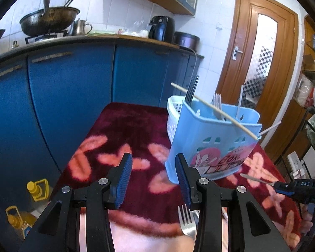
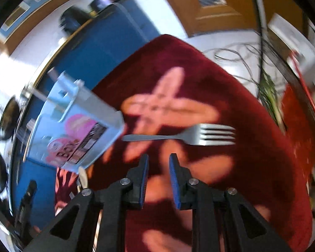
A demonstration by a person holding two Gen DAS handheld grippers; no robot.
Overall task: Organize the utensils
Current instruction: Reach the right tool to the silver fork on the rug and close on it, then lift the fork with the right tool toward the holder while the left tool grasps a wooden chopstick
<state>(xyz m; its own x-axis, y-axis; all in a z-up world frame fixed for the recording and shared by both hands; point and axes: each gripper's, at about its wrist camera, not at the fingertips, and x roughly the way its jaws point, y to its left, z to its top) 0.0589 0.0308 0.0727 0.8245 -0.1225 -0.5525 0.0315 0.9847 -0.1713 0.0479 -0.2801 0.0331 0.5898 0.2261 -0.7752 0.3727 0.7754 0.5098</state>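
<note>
A light-blue plastic cutlery caddy (image 1: 210, 138) with a pink printed label stands on the dark-red, pink-patterned cloth of the worktop (image 1: 124, 126), holding upright forks and a thin wooden stick. The left hand-held gripper (image 1: 154, 180) hangs just before the caddy, spread with nothing between its blue pads, a steel fork (image 1: 187, 222) under it. In the blurred right view, the right hand-held gripper (image 2: 157, 178) stands narrowly parted and empty near another steel fork (image 2: 189, 135) lying beside the caddy.

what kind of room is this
Most likely a home kitchen: a wok on a gas stove, blue cabinets under a counter, and an air fryer against the tiled wall.
</note>
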